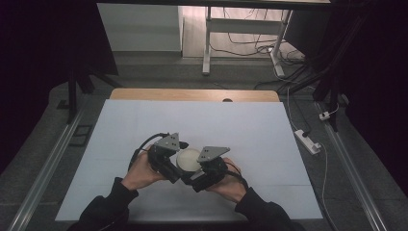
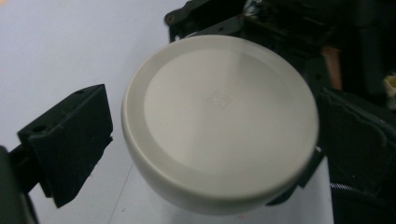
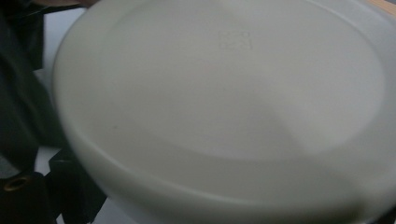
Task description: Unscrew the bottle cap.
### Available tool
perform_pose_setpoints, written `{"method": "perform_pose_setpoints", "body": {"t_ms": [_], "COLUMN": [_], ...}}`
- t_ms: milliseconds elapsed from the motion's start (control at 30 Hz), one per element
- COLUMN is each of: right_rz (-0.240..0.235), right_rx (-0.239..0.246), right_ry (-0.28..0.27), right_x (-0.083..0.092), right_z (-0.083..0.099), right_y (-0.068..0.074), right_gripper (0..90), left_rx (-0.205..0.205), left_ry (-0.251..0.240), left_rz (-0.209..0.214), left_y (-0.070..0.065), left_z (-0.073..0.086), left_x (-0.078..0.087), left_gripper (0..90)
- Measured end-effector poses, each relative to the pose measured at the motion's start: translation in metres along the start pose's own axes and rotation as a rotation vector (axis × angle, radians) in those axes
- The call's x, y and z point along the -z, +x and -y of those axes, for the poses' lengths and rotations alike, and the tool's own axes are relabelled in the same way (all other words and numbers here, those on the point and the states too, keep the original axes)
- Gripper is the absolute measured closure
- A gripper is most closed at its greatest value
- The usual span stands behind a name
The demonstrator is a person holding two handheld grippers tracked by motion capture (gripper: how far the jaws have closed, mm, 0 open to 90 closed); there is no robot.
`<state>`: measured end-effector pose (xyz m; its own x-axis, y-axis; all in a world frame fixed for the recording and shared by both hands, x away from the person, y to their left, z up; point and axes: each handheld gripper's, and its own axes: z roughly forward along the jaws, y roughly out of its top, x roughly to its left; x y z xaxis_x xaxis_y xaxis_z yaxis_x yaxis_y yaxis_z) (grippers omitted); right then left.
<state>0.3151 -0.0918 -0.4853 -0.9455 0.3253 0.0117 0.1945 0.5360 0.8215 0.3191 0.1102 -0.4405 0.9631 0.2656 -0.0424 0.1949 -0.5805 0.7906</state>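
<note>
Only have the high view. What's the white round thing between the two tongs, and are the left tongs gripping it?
Observer: In the left gripper view the round white piece has a flat face with a small square stamp at its centre.
Operator: Left tongs shut on it?
Observer: No, the left tongs are open. One jaw stands apart from the rim, with white table showing between.
Operator: Right tongs?
Observer: In the right gripper view the piece is very close and blurred. I cannot tell whether the right tongs grip it.
</note>
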Motion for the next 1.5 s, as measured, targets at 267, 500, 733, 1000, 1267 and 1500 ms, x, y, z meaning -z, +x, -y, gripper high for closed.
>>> {"method": "perform_pose_setpoints", "body": {"t_ms": [267,500,733,1000,1267,1500], "right_rz": [-0.136,-0.165,-0.078,0.044,0.067,-0.018], "right_rx": [0.077,0.108,0.066,0.011,0.004,0.031], "right_ry": [-0.010,-0.021,0.006,0.022,0.011,-0.014], "right_x": [-0.002,-0.001,-0.002,-0.002,0.000,0.003], "right_z": [-0.002,-0.004,-0.004,-0.001,0.000,-0.002], "right_y": [0.013,0.018,0.013,0.003,0.001,0.002], "right_gripper": [6.5,6.5,6.5,6.5,6.5,6.5], "left_rx": [-0.105,-0.144,-0.063,0.085,0.065,-0.057], "left_ry": [-0.048,-0.044,-0.032,-0.020,0.009,0.035], "left_rz": [0.187,0.219,0.103,-0.097,-0.120,0.006], "left_y": [0.001,-0.003,-0.003,-0.011,-0.014,-0.012], "left_z": [0.006,0.007,0.005,-0.005,-0.009,-0.007], "left_x": [0.009,0.008,0.002,-0.011,-0.012,0.004], "left_gripper": [4.4,7.6,8.1,8.2,2.3,1.2]}}
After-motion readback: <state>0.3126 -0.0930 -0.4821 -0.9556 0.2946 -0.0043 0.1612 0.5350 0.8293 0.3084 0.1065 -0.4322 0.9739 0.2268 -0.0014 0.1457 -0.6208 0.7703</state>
